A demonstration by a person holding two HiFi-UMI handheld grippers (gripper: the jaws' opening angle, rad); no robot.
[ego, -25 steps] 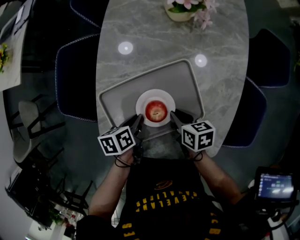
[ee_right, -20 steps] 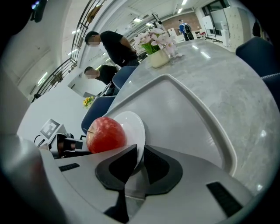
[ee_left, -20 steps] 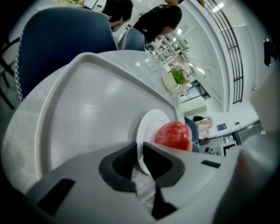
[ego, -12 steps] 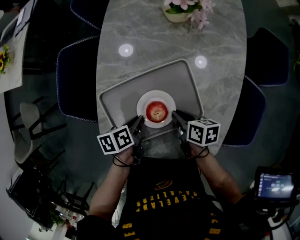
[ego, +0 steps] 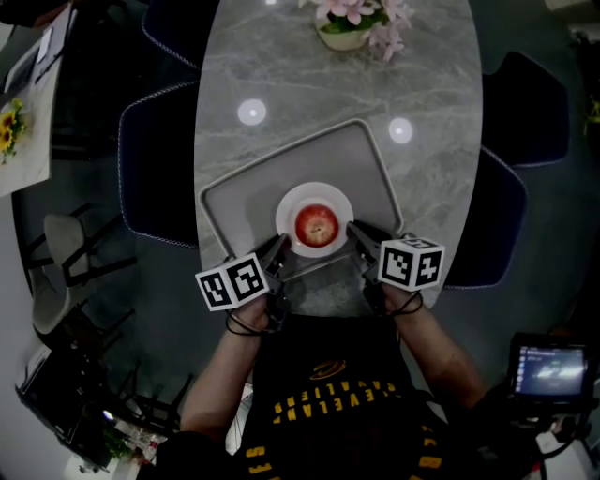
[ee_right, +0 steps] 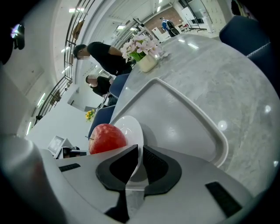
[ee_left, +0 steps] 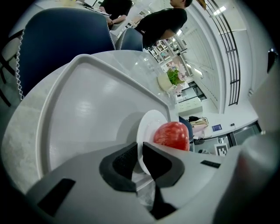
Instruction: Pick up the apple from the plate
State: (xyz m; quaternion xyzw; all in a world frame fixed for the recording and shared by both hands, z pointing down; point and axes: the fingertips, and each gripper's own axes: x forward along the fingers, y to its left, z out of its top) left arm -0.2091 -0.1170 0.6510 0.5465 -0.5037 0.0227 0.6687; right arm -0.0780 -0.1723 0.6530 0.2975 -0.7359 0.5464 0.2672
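Note:
A red apple [ego: 317, 225] sits on a small white plate [ego: 291, 202] in the middle of a grey tray [ego: 244, 192]. My left gripper [ego: 281, 246] is at the plate's near-left rim. In the left gripper view its jaws are closing, with the plate [ee_left: 146, 127] edge between the pads [ee_left: 124, 159] and the apple [ee_left: 173, 135] just beyond. My right gripper [ego: 354, 230] is at the near-right rim. In the right gripper view its pads [ee_right: 155, 164] pinch the plate [ee_right: 131, 127] edge beside the apple [ee_right: 106, 138].
The tray lies on a grey marble oval table [ego: 422, 75] with a flower vase [ego: 352, 23] at the far end. Dark blue chairs [ego: 155, 159] [ego: 506, 216] flank the table. People stand in the background [ee_right: 107, 57].
The right gripper's marker cube has rolled a little. Both grippers stay at the plate's sides, and the apple has not moved.

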